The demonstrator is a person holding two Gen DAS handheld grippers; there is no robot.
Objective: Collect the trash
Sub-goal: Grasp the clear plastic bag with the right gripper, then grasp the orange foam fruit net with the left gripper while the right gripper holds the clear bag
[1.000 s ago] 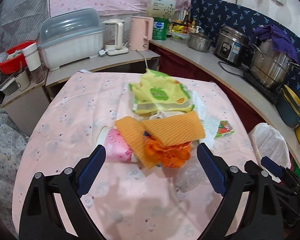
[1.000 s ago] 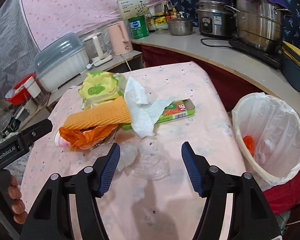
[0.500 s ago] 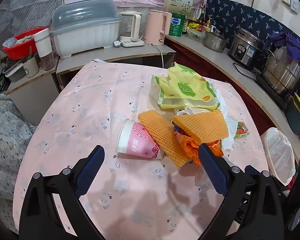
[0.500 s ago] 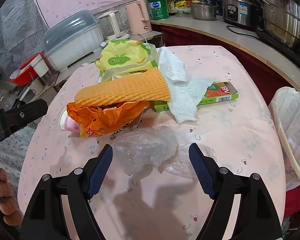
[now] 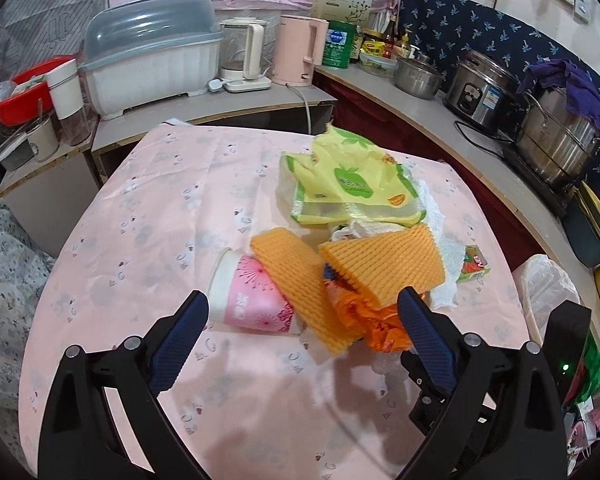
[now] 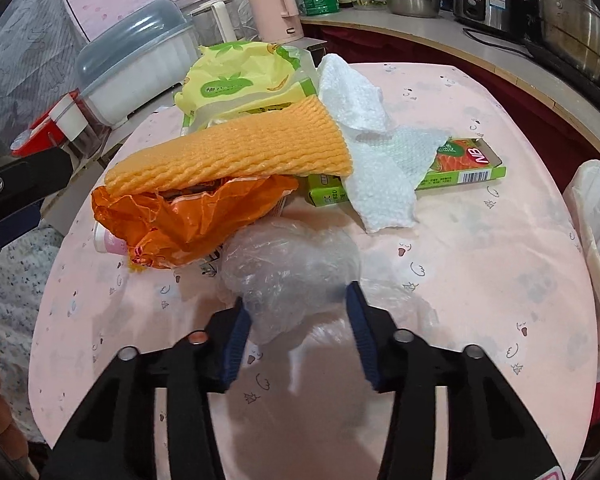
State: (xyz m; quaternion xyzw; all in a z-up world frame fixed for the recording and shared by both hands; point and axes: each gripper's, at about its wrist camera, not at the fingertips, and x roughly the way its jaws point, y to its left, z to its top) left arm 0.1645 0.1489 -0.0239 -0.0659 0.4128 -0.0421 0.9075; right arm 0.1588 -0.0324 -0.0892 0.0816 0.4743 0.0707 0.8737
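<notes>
pink table [image 5: 148, 216] | kitchen counter [image 5: 420, 120] | right tool [image 6: 296, 312] closing around clear plastic [image 6: 288, 264] | left tool [image 5: 304, 320] wide

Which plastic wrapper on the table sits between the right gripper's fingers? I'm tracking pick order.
The crumpled clear plastic film, nearest the camera. The right gripper is closing around it; the orange wrapper and yellow-green bag lie farther back.

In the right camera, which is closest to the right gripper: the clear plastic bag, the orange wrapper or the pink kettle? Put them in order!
1. Clear plastic bag: between the closing right gripper jaws.
2. Orange wrapper: left, mid-table.
3. Pink kettle: far back on the counter.
</notes>
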